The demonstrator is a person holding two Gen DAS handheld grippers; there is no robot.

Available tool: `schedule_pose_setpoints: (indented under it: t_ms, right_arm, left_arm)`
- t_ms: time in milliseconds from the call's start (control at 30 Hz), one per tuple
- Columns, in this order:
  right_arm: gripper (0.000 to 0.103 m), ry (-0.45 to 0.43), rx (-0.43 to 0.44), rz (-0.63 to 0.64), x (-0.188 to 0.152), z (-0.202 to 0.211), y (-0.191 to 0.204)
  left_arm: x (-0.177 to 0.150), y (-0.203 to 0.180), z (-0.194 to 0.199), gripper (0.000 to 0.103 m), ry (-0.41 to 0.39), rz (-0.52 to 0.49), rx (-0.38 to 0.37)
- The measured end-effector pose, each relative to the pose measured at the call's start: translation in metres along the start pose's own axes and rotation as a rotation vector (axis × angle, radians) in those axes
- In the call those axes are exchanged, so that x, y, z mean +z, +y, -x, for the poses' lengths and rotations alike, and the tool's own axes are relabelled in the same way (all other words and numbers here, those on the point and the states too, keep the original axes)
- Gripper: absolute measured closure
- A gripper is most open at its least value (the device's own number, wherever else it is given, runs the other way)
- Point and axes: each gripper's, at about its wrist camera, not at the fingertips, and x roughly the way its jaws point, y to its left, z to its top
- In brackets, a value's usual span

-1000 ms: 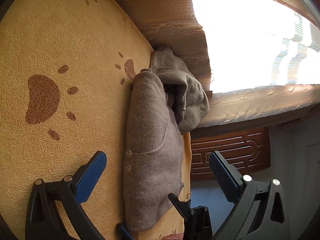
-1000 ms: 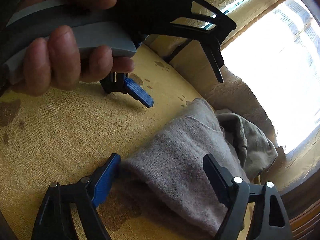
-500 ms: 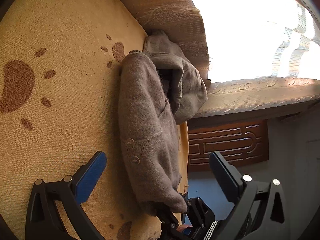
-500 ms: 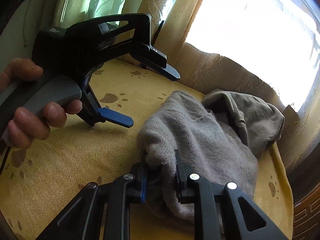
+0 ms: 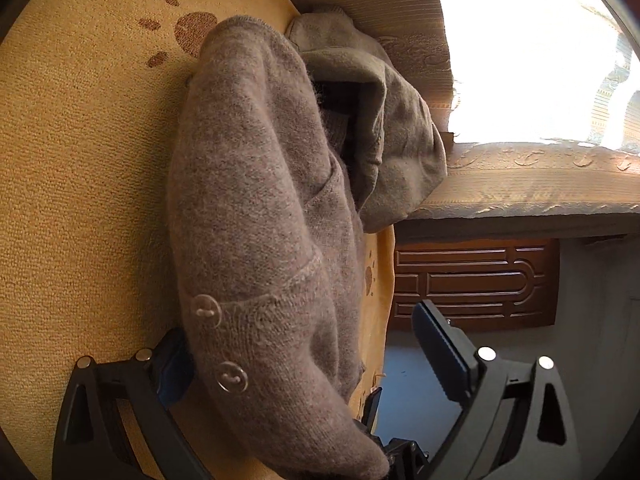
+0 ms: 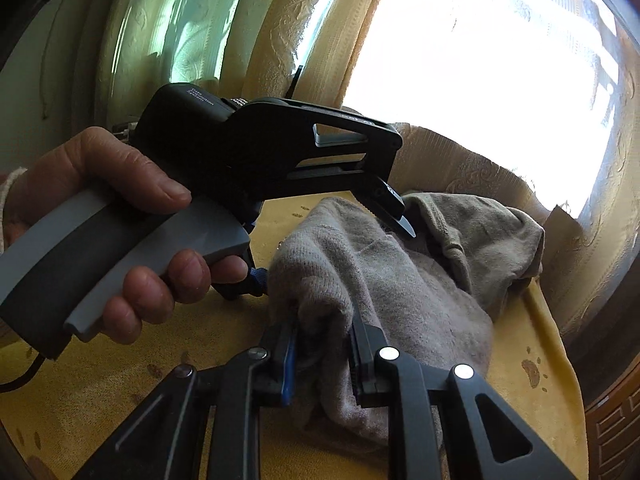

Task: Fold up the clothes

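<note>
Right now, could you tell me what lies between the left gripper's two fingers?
In the left wrist view, the buttoned edge of the grey cardigan lies inside the left gripper, whose jaws have just been closing around it.

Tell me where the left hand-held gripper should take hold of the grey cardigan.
Probably the buttoned edge of the grey cardigan, coming in from the near end. That hem already lies between the left hand-held gripper's open fingers, which have just been closing. The right hand-held gripper pinches the neighbouring corner, so the two grips would spread the hem.
</note>
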Motion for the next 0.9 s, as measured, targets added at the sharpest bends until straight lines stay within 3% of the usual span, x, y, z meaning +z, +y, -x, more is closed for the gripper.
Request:
schedule_pose_setpoints:
  t_ms: [67,167,200,233,267,333,467,600,700,833,900]
  right_arm:
    - [0.081,-0.007,0.022,0.001,-0.001,-0.001,0.000]
    - [0.075,-0.017,0.091,-0.030,-0.002,-0.001,-0.008]
    - [0.072,-0.020,0.117,-0.049,-0.003,0.000,-0.012]
    - [0.057,-0.032,0.139,-0.103,-0.004,0.004,-0.022]
    - [0.034,-0.044,0.161,-0.160,-0.005,0.007,-0.033]
    - [0.015,-0.081,0.187,-0.334,-0.012,0.017,-0.068]
    - [0.015,-0.064,0.293,-0.751,-0.040,0.021,-0.149]
    - [0.015,0.031,0.340,-1.169,-0.090,0.013,-0.204]
    - [0.015,0.033,0.291,-1.186,-0.099,0.020,-0.206]
    - [0.015,0.070,0.434,-1.192,-0.098,0.011,-0.194]
    - [0.015,0.088,0.456,-1.232,-0.101,0.004,-0.195]
  left_arm:
    - [0.000,0.007,-0.001,0.051,-0.007,0.003,0.019]
    - [0.002,0.024,0.001,0.069,-0.017,0.037,0.009]
    - [0.002,0.028,0.003,0.069,-0.021,0.047,-0.009]
    - [0.002,0.031,0.004,0.069,-0.022,0.053,-0.024]
    - [0.002,0.034,0.005,0.069,-0.020,0.063,-0.040]
    - [0.002,0.039,0.008,0.069,-0.014,0.092,-0.080]
    - [0.006,0.054,0.007,0.069,0.020,0.211,-0.184]
    - [0.009,0.059,0.007,0.069,0.049,0.296,-0.211]
    - [0.011,0.051,0.011,0.066,0.051,0.291,-0.178]
    - [0.012,0.032,0.016,0.066,0.035,0.213,-0.117]
    - [0.010,0.026,0.016,0.066,0.025,0.164,-0.074]
